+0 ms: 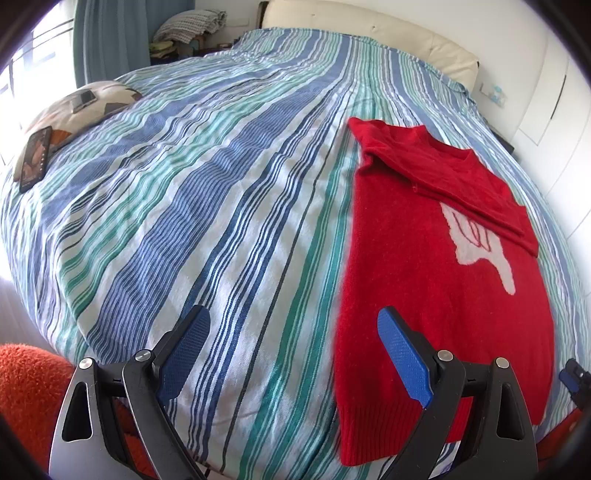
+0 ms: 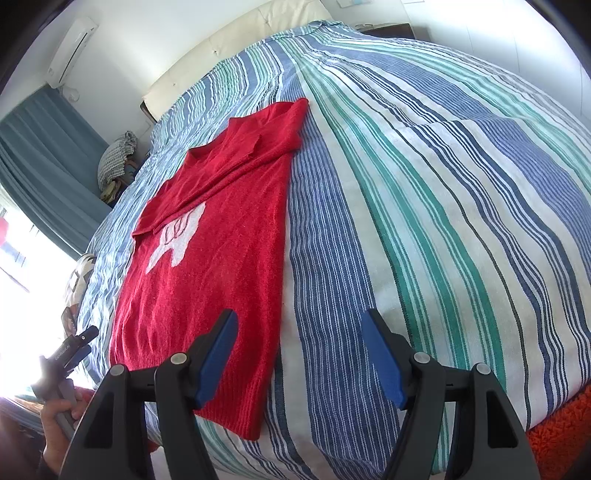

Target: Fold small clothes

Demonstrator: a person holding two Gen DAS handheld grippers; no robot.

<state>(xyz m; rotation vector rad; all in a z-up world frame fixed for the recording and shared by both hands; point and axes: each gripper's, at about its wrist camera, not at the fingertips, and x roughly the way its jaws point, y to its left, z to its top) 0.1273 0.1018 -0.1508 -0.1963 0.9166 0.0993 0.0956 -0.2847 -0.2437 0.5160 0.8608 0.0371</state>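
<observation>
the red sweater is a fuzzy knit, matt, with a ribbed hem at its near edge and a white woven-in motif of the same soft nap. the striped bed cover is flat woven cloth, matt, with a fine visible weave and light creases. the left gripper and the right gripper have matt black plastic arms, bright metal pivot pins and blue pads with a fine dotted texture. the headboard at the far end is cream, padded, smooth and faintly glossy. the phone at far left has a glossy screen. the orange fabric at the near edge is coarse and fluffy.
</observation>
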